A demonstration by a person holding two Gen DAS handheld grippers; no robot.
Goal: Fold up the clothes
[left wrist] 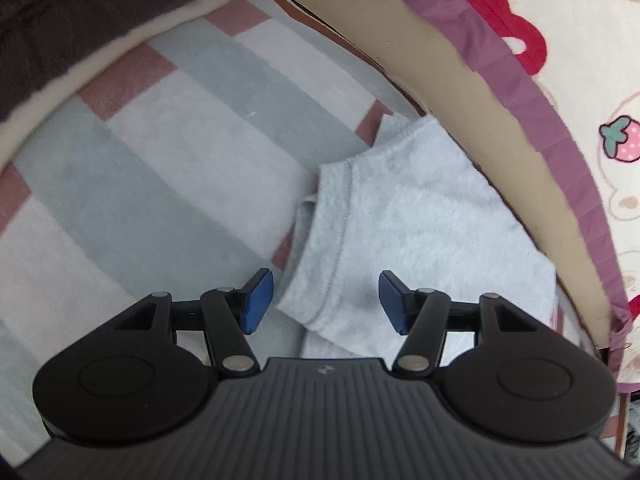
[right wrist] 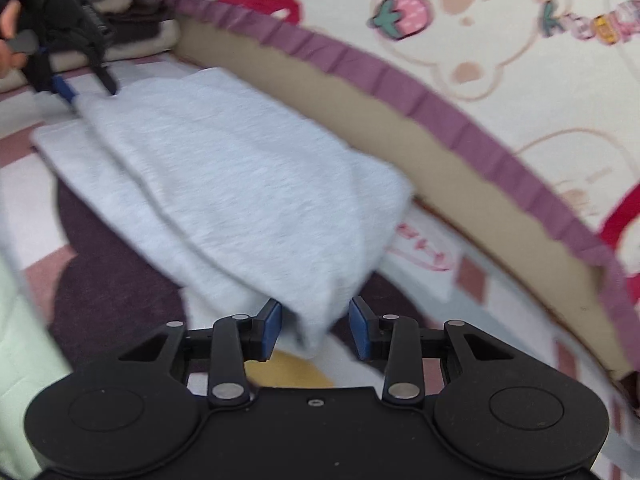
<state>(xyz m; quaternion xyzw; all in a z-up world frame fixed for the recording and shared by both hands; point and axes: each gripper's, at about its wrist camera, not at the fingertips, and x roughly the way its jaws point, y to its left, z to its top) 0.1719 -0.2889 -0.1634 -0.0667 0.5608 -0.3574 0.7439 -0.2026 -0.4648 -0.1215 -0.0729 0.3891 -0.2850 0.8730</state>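
Right gripper: nearest your lens in the right wrist view, you hold it with its jaws spread; a corner of the grey garment hangs between the blue pads, and neither pad visibly presses on it.
Left gripper: your jaws stand apart here too, over a hemmed edge of the grey garment; the cloth lies under the gap and the pads do not pinch it.
Blanket: you work on a soft surface striped in white, grey-green and dusty pink; in the right wrist view it shows dark purple patches and a yellow one just under your jaws.
Grey garment: light heather grey, folded into layers, it lies on the blanket just beside the tan border, stretching from your right gripper to your left gripper at the far end.
Tan border: it curves behind the garment, edged with a purple frill.
Printed cover: cream, with strawberries and bears, beyond the frill.
Folded pile: dark and cream cloth, at the far edge of the blanket.
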